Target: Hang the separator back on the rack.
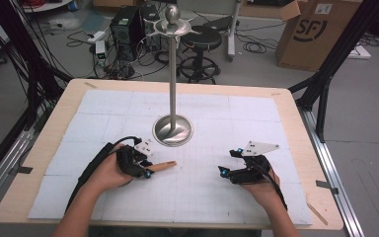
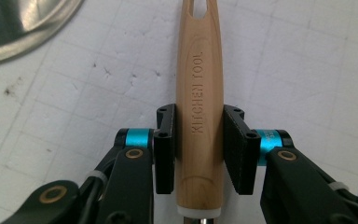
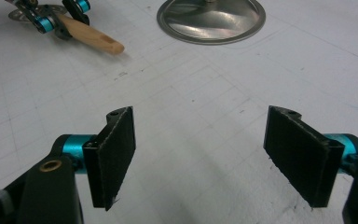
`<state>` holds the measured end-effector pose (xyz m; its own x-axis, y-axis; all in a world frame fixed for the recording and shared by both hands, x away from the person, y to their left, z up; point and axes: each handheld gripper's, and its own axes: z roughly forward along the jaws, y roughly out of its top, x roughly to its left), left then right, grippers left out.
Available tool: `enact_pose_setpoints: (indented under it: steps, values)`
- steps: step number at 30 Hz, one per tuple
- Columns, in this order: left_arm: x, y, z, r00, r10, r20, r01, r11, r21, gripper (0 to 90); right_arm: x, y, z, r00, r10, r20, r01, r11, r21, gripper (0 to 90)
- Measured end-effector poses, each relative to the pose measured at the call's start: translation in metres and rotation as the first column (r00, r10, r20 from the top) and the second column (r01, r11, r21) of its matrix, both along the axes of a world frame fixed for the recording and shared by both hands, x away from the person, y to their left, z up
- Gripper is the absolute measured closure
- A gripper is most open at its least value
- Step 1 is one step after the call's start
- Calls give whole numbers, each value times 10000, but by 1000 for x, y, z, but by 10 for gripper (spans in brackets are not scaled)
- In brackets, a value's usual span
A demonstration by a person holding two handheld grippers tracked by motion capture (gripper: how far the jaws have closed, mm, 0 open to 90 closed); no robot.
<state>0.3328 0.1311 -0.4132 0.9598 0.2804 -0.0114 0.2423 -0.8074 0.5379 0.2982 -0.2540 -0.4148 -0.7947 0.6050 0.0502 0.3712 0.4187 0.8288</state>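
A wooden handle (image 2: pixel 199 84) stamped "KITCHEN TOOL", with a slot near its far end, lies flat on the white mat. My left gripper (image 2: pixel 199 122) is shut on it, and both black pads press its sides. In the high view the left gripper (image 1: pixel 147 170) sits at the front left, and the handle (image 1: pixel 164 166) sticks out to the right of it. My right gripper (image 3: pixel 200 140) is open with nothing between its pads, low over the mat at the front right (image 1: pixel 225 167). The right gripper view also takes in the handle (image 3: pixel 95 38) and the left gripper (image 3: pixel 58 21), farther off.
A tall metal stand rises from a round base (image 1: pixel 172 131) at the table's middle, with hooked arms at its top (image 1: pixel 172 24). A thin wooden stick (image 1: pixel 317 213) lies by the front right edge. Beyond the table are a stool (image 1: pixel 200 47) and a cardboard box (image 1: pixel 313 32).
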Motion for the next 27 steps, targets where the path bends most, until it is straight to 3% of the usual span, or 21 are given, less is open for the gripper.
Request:
enact_pose_setpoints:
  steps: [4, 8, 11, 18, 27]
  values:
    - [-2, 5, 8, 9994, 36, 355, -21, 9991, -421, 696, 0, 0, 0, 10000, 0, 11, 0, 10000, 5, 240]
    - [-2, 10, 12, 9997, 75, 236, -56, 9969, -786, 702, -1, 0, 0, 10000, -22, -27, 22, 10000, 7, 240]
    - [-2, 8, 10, 9999, 10, 133, -3, 9983, -590, 701, 0, 0, 0, 10000, -3, 18, 3, 10000, 9, 240]
    - [-3, -6, -4, 9999, -142, 17, 141, 9994, 323, 695, -1, 0, 0, 10000, -17, 26, 17, 10000, -16, 241]
    - [-2, -6, -6, 9986, -201, -483, 206, 9997, 104, 661, 0, 0, 0, 10000, 13, 41, -13, 10000, -32, 241]
